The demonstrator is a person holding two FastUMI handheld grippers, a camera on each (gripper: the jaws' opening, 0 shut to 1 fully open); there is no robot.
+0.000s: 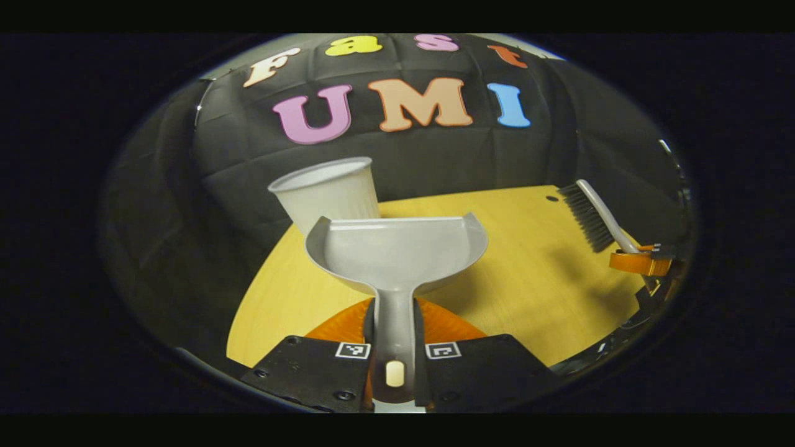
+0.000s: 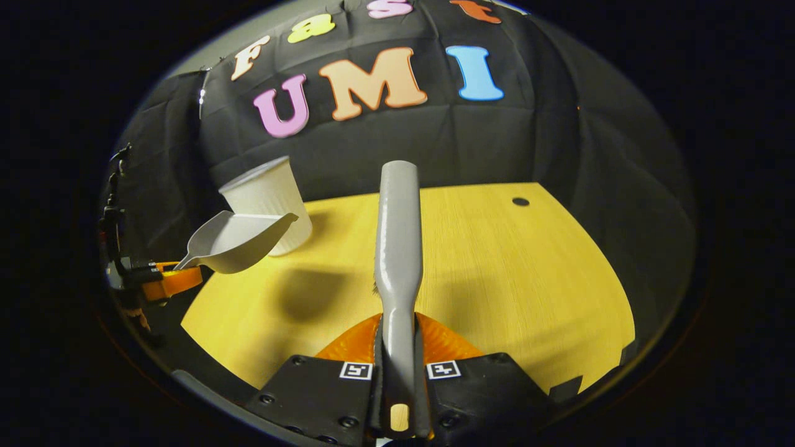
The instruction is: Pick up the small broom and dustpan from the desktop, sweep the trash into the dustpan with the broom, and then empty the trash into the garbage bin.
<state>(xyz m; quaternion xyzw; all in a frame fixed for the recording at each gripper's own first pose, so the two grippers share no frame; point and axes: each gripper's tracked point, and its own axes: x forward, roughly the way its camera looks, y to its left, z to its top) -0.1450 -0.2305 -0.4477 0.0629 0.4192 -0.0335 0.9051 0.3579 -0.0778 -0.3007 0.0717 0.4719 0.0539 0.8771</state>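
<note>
1. Two tools, two catches: the left tool [image 1: 394, 347] is clenched on the handle of the dustpan [image 1: 397, 251], and the right tool [image 2: 398, 363] is clamped on the handle of the broom [image 2: 397, 248], with fingers pressing from both sides in each case.
2. Dustpan sits lifted off the desk [image 1: 534, 285], its shadow dark below it in the right gripper view, its mouth pointing toward the white cup [image 1: 329, 192] that serves as the garbage bin.
3. That cup stands upright at the desk's far left edge, just behind the pan.
4. By the look of it, this is the emptying step; no trash is visible on the wood or in the pan, though the pan's floor is hard to read.
5. To do it well, the left hand should bring the pan's lip over the cup's rim before tipping, and tip slowly so nothing spills past.
6. Watch the cup: it looks light, stands near the edge, and a nudge from the pan could topple it.
7. Broom is held well apart to the right, bristles down, clear of the pour.
8. One small dark hole [image 2: 520, 201] marks the far desk, out of the way.
</note>
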